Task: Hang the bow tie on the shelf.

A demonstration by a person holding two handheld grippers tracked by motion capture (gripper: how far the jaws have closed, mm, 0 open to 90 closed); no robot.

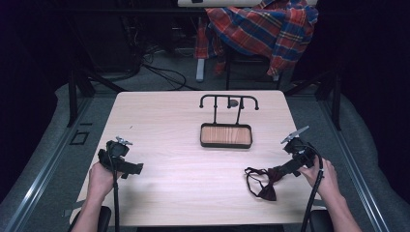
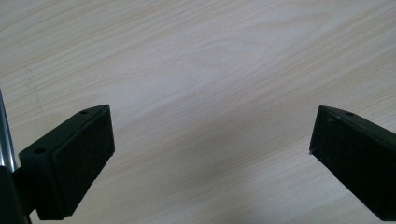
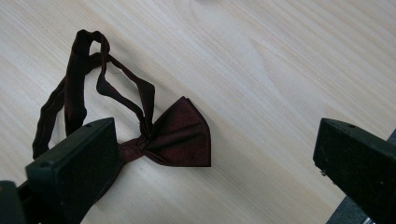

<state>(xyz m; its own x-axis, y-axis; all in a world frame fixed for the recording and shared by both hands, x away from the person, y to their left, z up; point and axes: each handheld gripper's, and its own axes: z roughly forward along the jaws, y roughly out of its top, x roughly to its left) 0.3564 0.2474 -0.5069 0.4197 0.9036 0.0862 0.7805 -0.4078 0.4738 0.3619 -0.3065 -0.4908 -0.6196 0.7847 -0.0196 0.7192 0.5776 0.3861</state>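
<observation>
The right gripper hovered low over the table with its jaws spread wide and nothing clamped between them. A dark maroon bow tie lay flat on the wood between the jaws, well nearer the left-hand jaw of the right gripper view than the other. One wing of the bow showed fully, just inward of that jaw; the knot sat right at the jaw's inner edge, and the second wing seemed to lie hidden under or behind it, though the jaw blocked too much to be sure. The tie's neck strap ran out ahead of that same jaw in a loose, crumpled loop. The far jaw stood well apart from the tie, with bare wood between them.

In the high view the right gripper pointed at the bow tie, its tips at the bow and the strap trailing beyond them.

The left gripper was likewise released, its jaws wide apart over bare table with nothing between or ahead of them. In the high view the left gripper was held near the table's edge, well apart from the tie. A black stand with a wooden tray stood farther out, beyond both sets of jaws.
</observation>
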